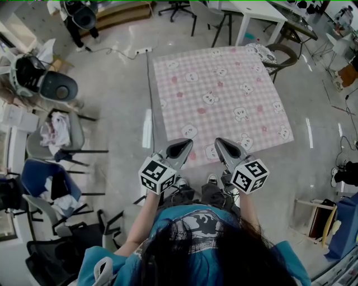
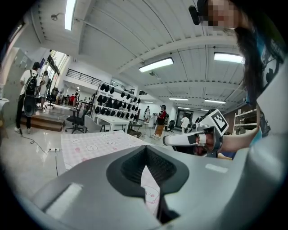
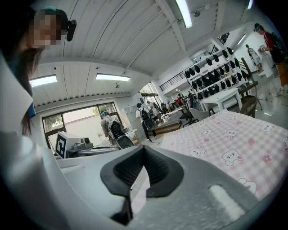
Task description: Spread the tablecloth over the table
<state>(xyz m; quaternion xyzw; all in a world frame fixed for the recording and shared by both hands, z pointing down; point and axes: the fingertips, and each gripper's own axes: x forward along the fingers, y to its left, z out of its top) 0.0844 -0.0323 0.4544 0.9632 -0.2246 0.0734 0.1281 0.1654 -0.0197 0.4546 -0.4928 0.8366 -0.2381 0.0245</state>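
A pink checked tablecloth [image 1: 218, 95] printed with bears lies flat over the table, which it hides. Both grippers are at its near edge, side by side. My left gripper [image 1: 183, 146] is shut, with a strip of the cloth pinched between its pads. In the left gripper view the closed jaws [image 2: 145, 152] show cloth [image 2: 96, 143] in the gap and stretching away beyond. My right gripper [image 1: 222, 145] is likewise shut on the edge, and in its own view [image 3: 144, 153] the cloth [image 3: 225, 134] spreads off to the right. Each gripper view shows the other gripper beside it [image 2: 193, 139] [image 3: 85, 150].
Chairs piled with clothes [image 1: 56, 139] stand on the left. A wooden chair [image 1: 282, 53] sits at the table's far right corner, with a white table [image 1: 251, 17] behind it. A power strip and cable [image 1: 142, 51] lie on the floor. Other people stand in the background.
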